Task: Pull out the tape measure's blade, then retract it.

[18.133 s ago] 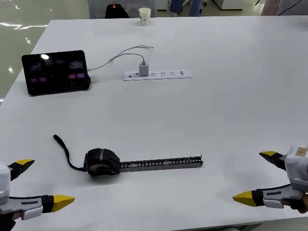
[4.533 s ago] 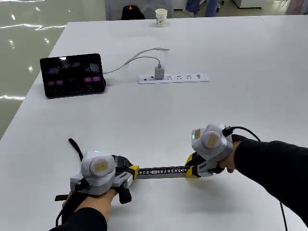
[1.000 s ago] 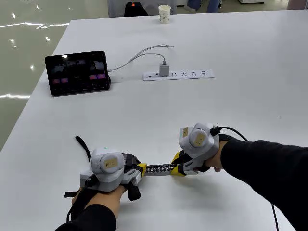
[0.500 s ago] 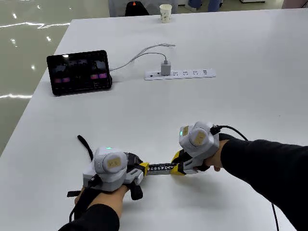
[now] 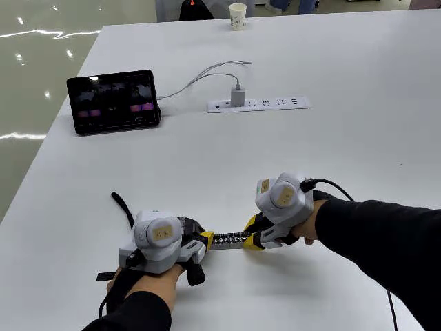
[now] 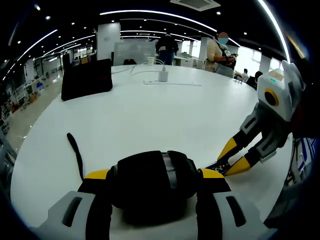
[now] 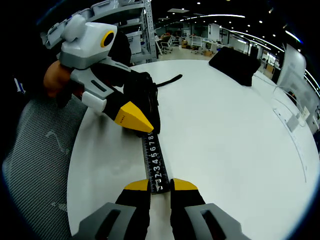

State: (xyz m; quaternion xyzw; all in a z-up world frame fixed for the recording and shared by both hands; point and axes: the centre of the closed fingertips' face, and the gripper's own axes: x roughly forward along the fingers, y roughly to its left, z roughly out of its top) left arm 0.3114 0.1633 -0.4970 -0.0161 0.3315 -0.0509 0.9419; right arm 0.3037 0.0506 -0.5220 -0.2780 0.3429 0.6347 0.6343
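Black and rounded, with a smooth, slightly glossy shell and a grey band down its middle, the tape measure [image 6: 150,192] fills the lower centre of the left gripper view. It is clamped from both sides between the yellow-tipped jaws of the left gripper [image 6: 155,173]. Its flat black wrist strap [image 5: 122,207] trails toward the left edge of the head view, lying on the matt white table [image 5: 344,103].

A short length of the blade [image 7: 152,155] runs up the middle of the right gripper view. It is a dark, thin strip printed with pale numerals, lying flat on the table. The right gripper [image 7: 160,185] pinches the blade's free end between its two yellow tips, which stand almost together. In the head view both grippers sit at lower centre, close to each other, with the blade bridging the small gap between them.

In the upper left of the head view a dark tablet [image 5: 114,101] with a glossy screen stands propped. To its right lies a long white power strip [image 5: 258,104] holding one grey plug [image 5: 238,95], from which a thin pale cable [image 5: 203,71] loops to the tablet. A paper cup [image 5: 238,15] stands at the top edge; what it holds cannot be told.
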